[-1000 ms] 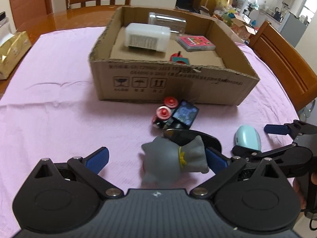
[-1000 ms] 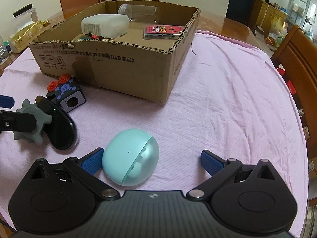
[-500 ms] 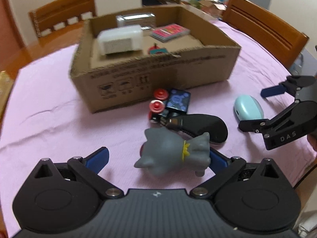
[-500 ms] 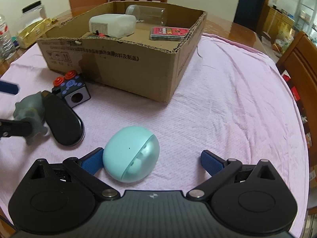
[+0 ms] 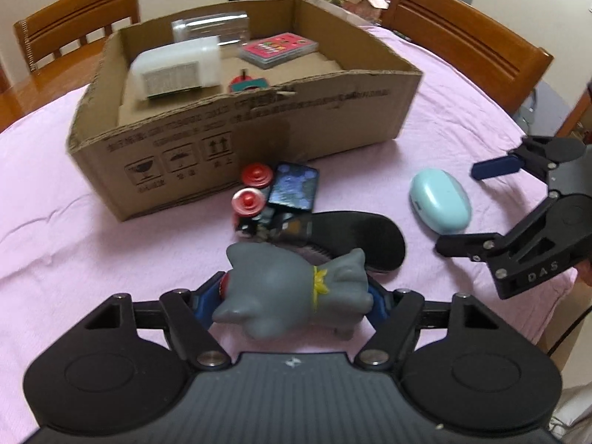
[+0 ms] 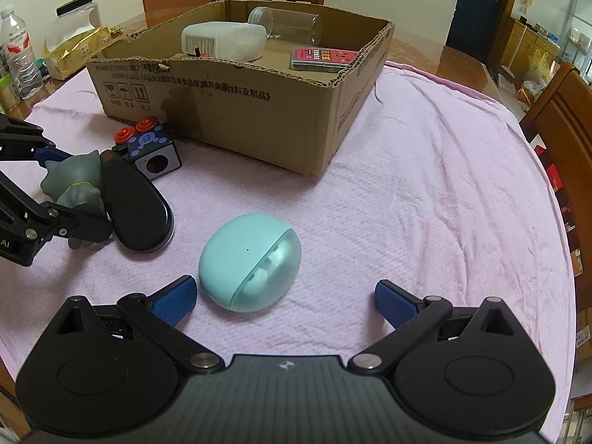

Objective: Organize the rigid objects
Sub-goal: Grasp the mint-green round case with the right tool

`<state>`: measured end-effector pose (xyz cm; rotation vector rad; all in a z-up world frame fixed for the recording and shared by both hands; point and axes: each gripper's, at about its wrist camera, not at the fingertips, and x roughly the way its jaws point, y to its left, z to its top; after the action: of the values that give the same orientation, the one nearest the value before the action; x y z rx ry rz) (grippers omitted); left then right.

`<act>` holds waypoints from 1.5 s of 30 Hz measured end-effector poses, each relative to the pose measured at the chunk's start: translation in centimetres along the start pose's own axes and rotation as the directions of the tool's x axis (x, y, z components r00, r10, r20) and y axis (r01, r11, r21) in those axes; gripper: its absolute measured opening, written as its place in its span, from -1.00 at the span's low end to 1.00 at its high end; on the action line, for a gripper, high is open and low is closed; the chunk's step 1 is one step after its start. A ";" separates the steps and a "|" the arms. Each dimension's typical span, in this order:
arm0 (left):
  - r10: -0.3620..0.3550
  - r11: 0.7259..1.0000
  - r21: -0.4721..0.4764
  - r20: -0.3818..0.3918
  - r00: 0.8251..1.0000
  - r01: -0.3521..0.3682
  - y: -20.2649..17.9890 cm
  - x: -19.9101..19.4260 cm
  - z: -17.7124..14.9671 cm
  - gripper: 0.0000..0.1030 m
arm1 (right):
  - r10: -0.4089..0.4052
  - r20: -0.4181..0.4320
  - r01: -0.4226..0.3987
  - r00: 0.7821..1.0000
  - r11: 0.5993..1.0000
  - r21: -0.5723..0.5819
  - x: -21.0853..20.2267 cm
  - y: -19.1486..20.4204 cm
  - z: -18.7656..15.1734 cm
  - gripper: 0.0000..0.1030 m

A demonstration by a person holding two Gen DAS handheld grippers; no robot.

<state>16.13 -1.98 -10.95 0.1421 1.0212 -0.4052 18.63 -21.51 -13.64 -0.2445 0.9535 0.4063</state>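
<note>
Left gripper (image 5: 296, 298) fingers closing across the grey toy (image 5: 292, 292), lying crosswise between them; right gripper (image 6: 285, 299) open, teal case (image 6: 249, 261) nearer its left finger

A grey toy cat (image 5: 296, 292) is wearing a yellow collar at lower centre. A mint-green case (image 6: 249, 261) is lying on the pink waffle-textured cloth (image 6: 425, 203). Red knobs are topping a black cube (image 5: 275, 194), and a brown cardboard box (image 5: 259, 137) is showing black print.
</note>
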 end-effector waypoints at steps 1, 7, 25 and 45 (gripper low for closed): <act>0.013 1.000 -0.010 0.000 1.000 -0.013 0.2 -0.1 -0.1 0.43 | 0.001 0.001 -0.001 1.000 1.000 -0.002 0.0 0.1 0.0 1.00; 0.080 0.993 -0.085 -0.005 0.997 -0.080 2.6 -0.9 -1.0 0.43 | 0.035 0.010 -0.034 0.999 0.998 -0.052 0.2 1.4 0.4 1.00; 0.083 0.991 -0.108 0.002 0.997 -0.082 3.5 -0.9 -0.7 0.43 | 0.119 0.019 -0.114 0.993 0.979 -0.168 -0.6 4.9 0.8 0.45; 0.095 0.994 -0.058 -0.001 0.995 -0.095 3.4 -1.8 -0.2 0.40 | 0.010 -0.017 -0.011 1.000 0.999 -0.047 -0.9 5.4 1.3 0.15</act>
<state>16.49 1.66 -9.79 0.1378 1.0191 -0.2887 16.78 -16.38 -12.33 -0.2862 0.9630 0.4373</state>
